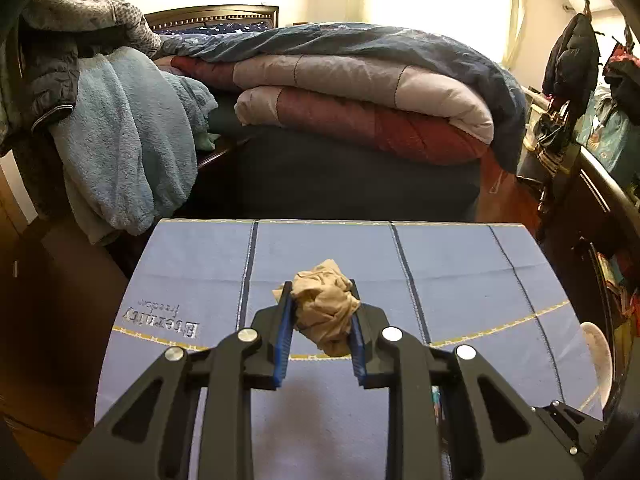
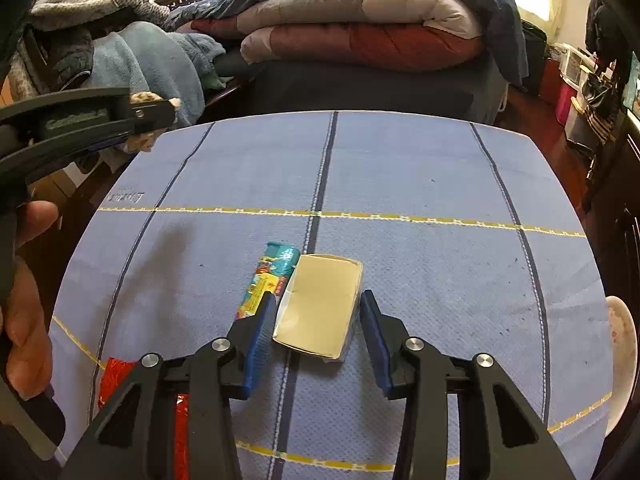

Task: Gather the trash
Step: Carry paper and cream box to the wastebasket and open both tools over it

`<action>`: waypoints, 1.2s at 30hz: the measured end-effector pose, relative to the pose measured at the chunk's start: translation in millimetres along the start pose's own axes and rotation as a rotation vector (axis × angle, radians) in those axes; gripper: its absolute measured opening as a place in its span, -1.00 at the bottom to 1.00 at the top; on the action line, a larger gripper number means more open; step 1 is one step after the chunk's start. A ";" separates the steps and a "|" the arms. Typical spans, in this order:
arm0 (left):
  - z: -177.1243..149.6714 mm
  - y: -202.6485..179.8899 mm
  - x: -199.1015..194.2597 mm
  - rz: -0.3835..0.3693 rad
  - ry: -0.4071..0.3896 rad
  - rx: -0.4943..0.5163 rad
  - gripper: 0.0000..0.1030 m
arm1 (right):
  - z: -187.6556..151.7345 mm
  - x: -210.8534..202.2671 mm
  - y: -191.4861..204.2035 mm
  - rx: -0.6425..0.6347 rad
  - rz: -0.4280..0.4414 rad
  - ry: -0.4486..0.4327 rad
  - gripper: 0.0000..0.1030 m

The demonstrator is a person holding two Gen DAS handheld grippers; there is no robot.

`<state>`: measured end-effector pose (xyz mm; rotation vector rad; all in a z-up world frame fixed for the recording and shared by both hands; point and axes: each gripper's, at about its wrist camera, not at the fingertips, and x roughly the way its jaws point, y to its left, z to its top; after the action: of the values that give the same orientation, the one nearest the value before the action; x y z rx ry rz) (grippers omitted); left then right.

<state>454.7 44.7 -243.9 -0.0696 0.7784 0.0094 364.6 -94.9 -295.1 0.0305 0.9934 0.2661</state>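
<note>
Behind everything sits the bed (image 1: 320, 168) with its folded quilts (image 1: 360, 96), and in front of it the table under a blue cloth (image 2: 400, 184) with dark stripes and yellow lines. That cloth is your work surface, and the trash lies on it.

Your left gripper (image 1: 320, 316) is clenched on a crumpled tan wad (image 1: 326, 304), which bulges out above and below the blue pads. In the right wrist view that same gripper is raised off to the left, above the table's edge, with the wad poking out at its tip. So the left side is occupied until you find somewhere to drop the wad; no bin shows in either view.

Your right gripper (image 2: 318, 320) is spread wide, gripping nothing. The small cream box (image 2: 320, 304) lies on the cloth directly ahead, partly between the pads, which stand on either side of it. I cannot tell whether the left pad touches it; the right one stands just apart. Its long axis runs away from you, roughly in line with the fingers, so closing would catch it across its short width. This is clearly the right hand's job.

Just beside the box on its left lies a colourful wrapper (image 2: 268, 280), also pointing away from you, partly hidden by the left pad. Watch that the pad does not pinch it along with the box. A red wrapper (image 2: 114, 376) lies nearer you, at lower left.
</note>
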 end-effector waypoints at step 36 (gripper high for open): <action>-25.3 -231.4 -135.0 -0.355 -0.163 0.293 -0.46 | -85.2 -181.4 -177.0 0.259 -0.111 -0.257 -0.17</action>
<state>348.7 -185.5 -153.4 0.0709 0.5894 -0.4299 237.0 -316.9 -218.3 0.2391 0.7650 0.0291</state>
